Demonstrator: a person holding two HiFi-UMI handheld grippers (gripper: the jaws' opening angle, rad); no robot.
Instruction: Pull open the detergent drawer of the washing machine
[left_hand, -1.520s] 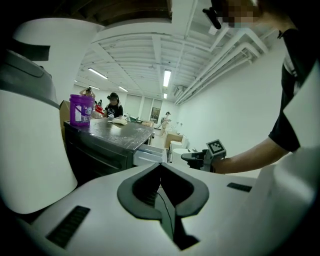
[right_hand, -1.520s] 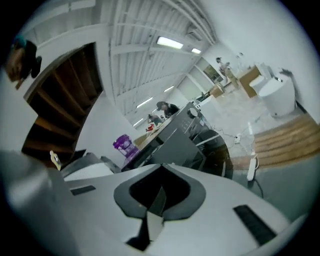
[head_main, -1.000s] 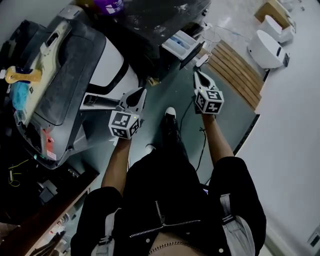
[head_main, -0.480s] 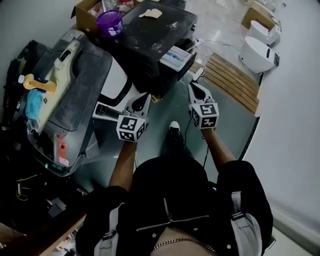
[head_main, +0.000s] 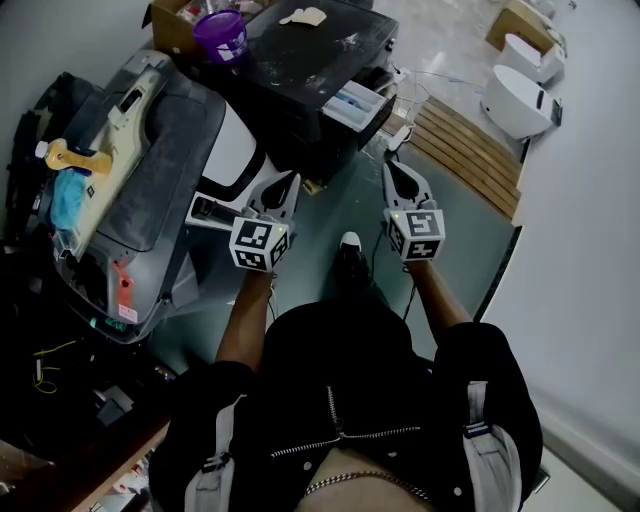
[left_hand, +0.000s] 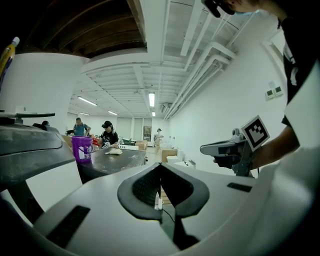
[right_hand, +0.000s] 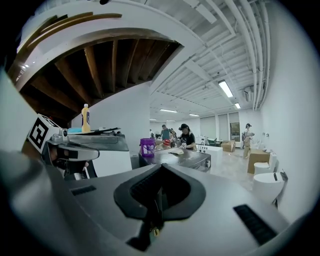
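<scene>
Out in front of you, you hold both grippers side by side, pointing nearly level: left gripper (head_main: 288, 183) and right gripper (head_main: 391, 170), jaws pressed together, nothing between. Beyond the right tips, untouched, the detergent drawer (head_main: 355, 103) stands pulled out of the black washing machine (head_main: 300, 70). A purple bucket (head_main: 220, 35) sits on its top.

Purple bucket (head_main: 221, 35) just beside an open cardboard box (head_main: 170, 28) at the back. Yellow bottle (head_main: 70, 158) and blue cloth (head_main: 62, 200) on top of a grey appliance (head_main: 150, 170) at left. Wooden slats (head_main: 465, 150) on the floor at right, near a white rounded unit (head_main: 520, 100). People (left_hand: 106, 134) standing far off in the hall
</scene>
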